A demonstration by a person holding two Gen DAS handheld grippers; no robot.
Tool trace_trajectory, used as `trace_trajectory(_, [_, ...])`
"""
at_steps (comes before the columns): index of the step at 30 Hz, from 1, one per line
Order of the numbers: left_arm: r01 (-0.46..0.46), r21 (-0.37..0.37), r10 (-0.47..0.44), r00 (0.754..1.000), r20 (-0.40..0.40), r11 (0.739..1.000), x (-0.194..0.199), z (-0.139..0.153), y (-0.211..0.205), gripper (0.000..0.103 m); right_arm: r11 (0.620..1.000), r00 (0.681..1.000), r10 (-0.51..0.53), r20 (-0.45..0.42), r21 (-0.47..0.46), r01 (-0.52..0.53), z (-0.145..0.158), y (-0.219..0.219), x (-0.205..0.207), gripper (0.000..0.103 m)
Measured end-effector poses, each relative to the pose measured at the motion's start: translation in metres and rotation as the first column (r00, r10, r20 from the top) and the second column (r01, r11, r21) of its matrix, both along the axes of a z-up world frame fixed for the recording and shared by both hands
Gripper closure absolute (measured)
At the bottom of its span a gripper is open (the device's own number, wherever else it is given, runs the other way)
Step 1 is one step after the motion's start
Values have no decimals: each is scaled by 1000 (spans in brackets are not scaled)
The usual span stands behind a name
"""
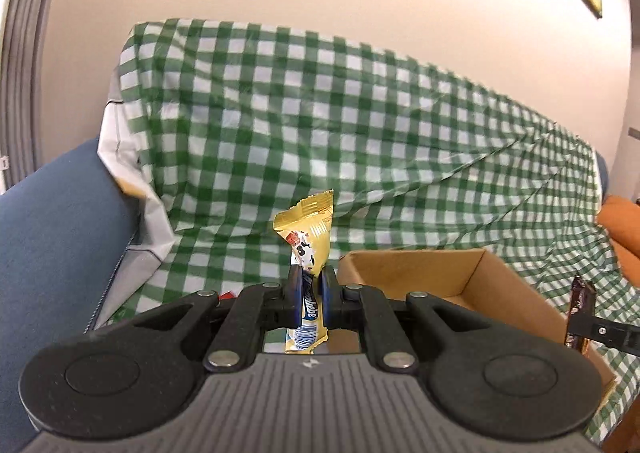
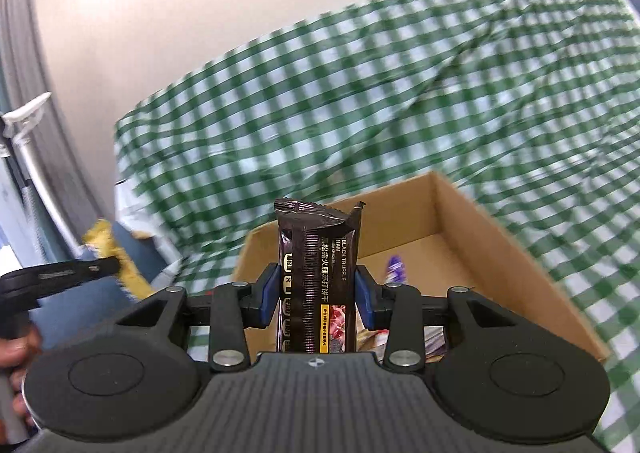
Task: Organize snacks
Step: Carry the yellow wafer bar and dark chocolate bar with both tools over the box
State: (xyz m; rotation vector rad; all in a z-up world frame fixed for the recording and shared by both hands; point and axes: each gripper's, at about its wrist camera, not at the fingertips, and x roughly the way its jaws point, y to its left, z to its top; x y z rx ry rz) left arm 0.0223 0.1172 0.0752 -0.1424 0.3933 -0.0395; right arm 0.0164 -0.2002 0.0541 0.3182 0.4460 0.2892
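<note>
We log both grippers loaded and raised over the sofa seat. The left gripper (image 1: 307,289) has its jaws pressed nearly together on a thin yellow snack packet (image 1: 308,237), which stands upright between the pads, its crimped top edge rising above the fingertips and its lower end hanging behind them toward the camera. This gripper points slightly downward at the green checked cloth (image 1: 360,125) draped over the sofa, with the open cardboard box (image 1: 472,273) just to its right. The right gripper (image 2: 316,289) pinches a dark brown cracker pack (image 2: 316,265) (label reads "Black Truffle Ham") across its width, so its jaws stand partly apart with the blue pads (image 2: 269,295) flat on either side. The pack stands upright, its torn-looking top seam above the fingertips. This gripper also tilts a little downward, aimed over the near left corner of the box; a purple wrapper (image 2: 395,268) and other packets lie on the box floor, mostly hidden behind the fingers. From the right wrist view we see the left gripper at far left with the yellow packet, blurred, and the person's hand (image 2: 16,345) around its handle. From the left wrist view the right gripper's finger and the dark pack show at the right edge, over the box's right side.
</note>
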Motion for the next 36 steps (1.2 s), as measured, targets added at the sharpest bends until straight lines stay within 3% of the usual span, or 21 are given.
trace_trajectory(16, [130, -12, -128, 986, 107, 991, -8, 8, -36, 94, 959, 963, -269, 30, -87, 270, -1, -28, -3, 62])
trace_trajectory(24, [207, 3, -206, 972, 117, 978, -10, 5, -60, 94, 953, 958, -286, 31, -101, 287, -3, -28, -2, 62])
trace_trajectory(36, [309, 84, -317, 942, 113, 947, -15, -7, -90, 94, 955, 964, -260, 59, -135, 266, -1, -20, -1, 62])
